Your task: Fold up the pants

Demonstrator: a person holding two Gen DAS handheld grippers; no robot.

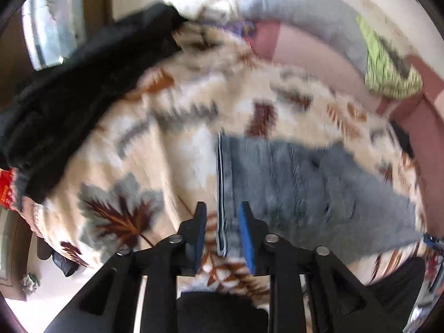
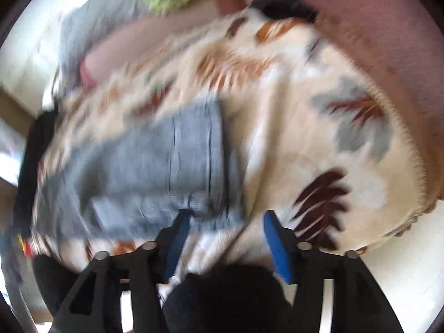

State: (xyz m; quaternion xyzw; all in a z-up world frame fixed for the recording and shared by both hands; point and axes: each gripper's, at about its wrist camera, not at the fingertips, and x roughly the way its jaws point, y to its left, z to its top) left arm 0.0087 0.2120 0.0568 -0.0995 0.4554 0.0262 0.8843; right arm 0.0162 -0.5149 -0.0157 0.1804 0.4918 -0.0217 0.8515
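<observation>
Grey-blue jeans (image 1: 305, 188) lie folded on a cream blanket with a leaf pattern (image 1: 166, 138). In the left wrist view my left gripper (image 1: 222, 208) hovers over the jeans' left edge, jaws apart; the seam shows in the gap, but the blue pads do not press it. In the right wrist view the jeans (image 2: 155, 166) lie to the left on the blanket (image 2: 305, 127). My right gripper (image 2: 227, 216) is open above their near right corner, its left fingertip (image 2: 183, 222) over the denim. Both views are blurred.
A black garment (image 1: 83, 83) lies heaped at the blanket's left end. A green cloth (image 1: 385, 66) and a grey pillow (image 1: 305, 19) rest at the back on a pink sheet (image 2: 360, 27). The blanket's fringed edge (image 2: 416, 194) drops off at right.
</observation>
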